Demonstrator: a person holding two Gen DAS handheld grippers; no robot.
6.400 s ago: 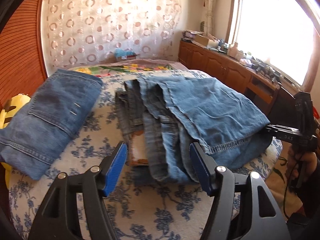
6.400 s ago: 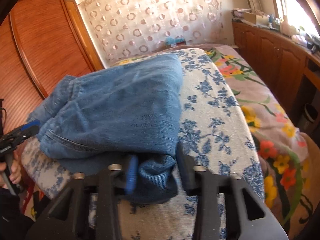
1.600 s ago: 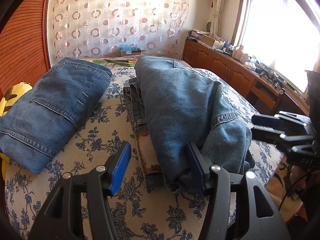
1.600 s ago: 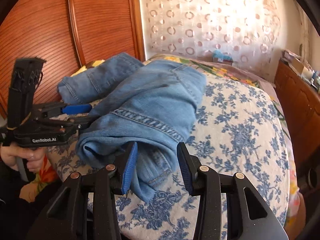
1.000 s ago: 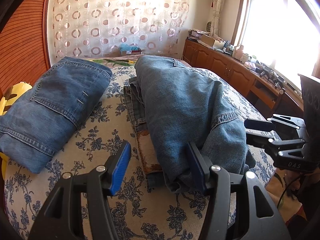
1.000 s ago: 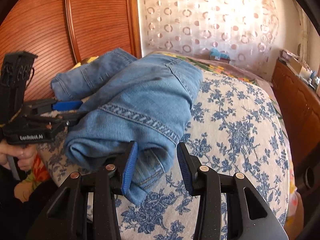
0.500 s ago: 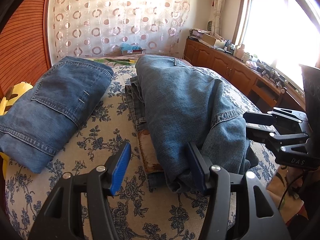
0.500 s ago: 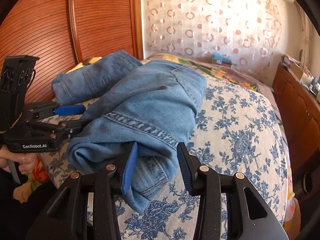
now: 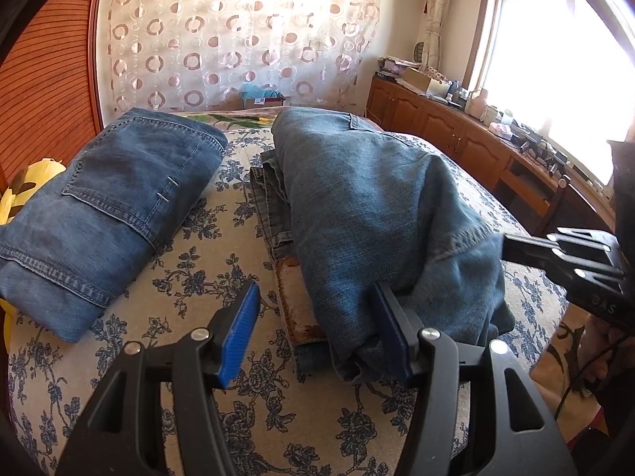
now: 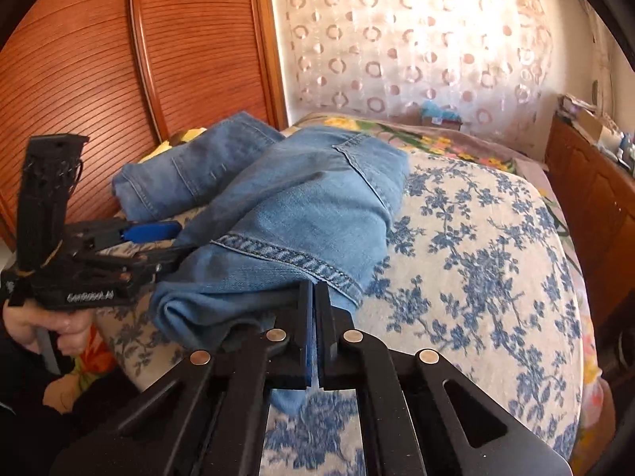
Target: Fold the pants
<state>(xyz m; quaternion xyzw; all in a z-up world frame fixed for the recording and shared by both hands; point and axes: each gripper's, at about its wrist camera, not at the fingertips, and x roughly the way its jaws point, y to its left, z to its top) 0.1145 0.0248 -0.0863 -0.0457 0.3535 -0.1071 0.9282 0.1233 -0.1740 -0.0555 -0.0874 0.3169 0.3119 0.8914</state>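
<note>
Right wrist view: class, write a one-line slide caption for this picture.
Right gripper shut on the near edge of the light blue jeans lying on the floral bedspread, left gripper open beside them.

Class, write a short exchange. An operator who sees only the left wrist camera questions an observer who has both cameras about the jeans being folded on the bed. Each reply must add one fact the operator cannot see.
Operator: The right gripper meets the lighter jeans at the edge of my frame. Are its jaws shut?
Observer: Yes. In the right wrist view they are closed together at the stitched hem, with denim showing above and below the fingers.
Operator: What is behind the left gripper? I only see its fingers.
Observer: A hand wraps its handle, low beside the bed's near edge.
</note>
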